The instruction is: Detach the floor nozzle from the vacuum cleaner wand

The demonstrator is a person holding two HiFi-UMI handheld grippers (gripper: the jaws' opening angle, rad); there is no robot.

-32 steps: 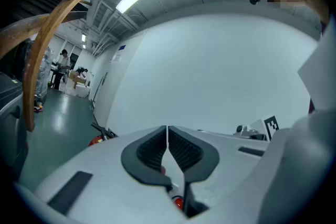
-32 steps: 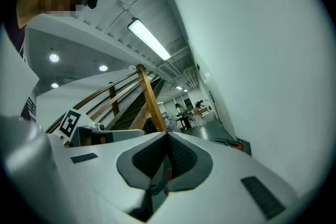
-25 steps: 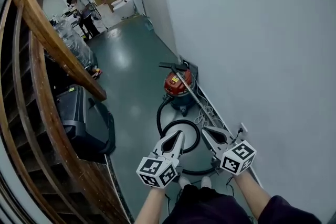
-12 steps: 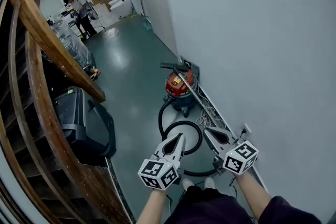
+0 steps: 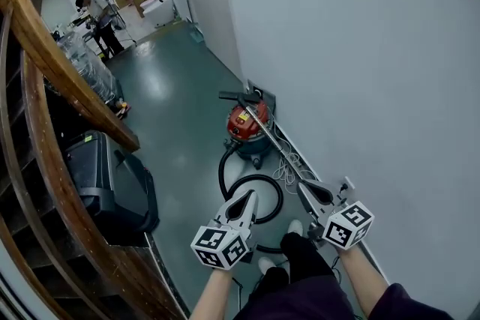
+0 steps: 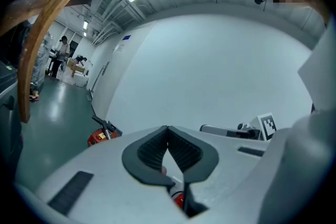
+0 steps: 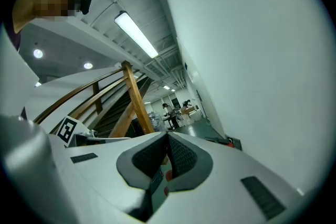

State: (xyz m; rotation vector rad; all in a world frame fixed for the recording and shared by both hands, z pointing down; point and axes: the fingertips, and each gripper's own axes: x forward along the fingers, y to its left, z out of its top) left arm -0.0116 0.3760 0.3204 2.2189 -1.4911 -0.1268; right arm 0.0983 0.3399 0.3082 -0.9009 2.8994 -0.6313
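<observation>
Step in hand: the approach, by my reading; nothing of the vacuum cleaner is gripped or touched yet.
Left tool [image 5: 251, 195]: jaws closed tip to tip, nothing held between them; held out low in front of the person, well short of the machine.
Right tool [image 5: 306, 188]: likewise closed and empty, held out near the wall [image 5: 375, 71].
Vacuum cleaner [image 5: 245, 124]: a red canister standing on the green floor [image 5: 172, 109], close to the wall and ahead of both tools.
Wand [image 5: 274, 142]: a thin metal tube slanting along the wall from above the canister toward the right tool, apart from it.
Floor nozzle [image 5: 235, 96]: what looks like it is the black crossbar at the wand's far end, just beyond the canister; too small to be sure.
Hose [image 5: 251, 195]: a black loop lying on the floor between the canister and the person's feet.
Cable [image 5: 289, 163]: a white tangle beside the wand, at the foot of the wall.
Next move calls for: getting closer to the far end, opening both tools, one gripping the wand near the joint and the other the nozzle, then pulling them apart along the tube's line.
</observation>
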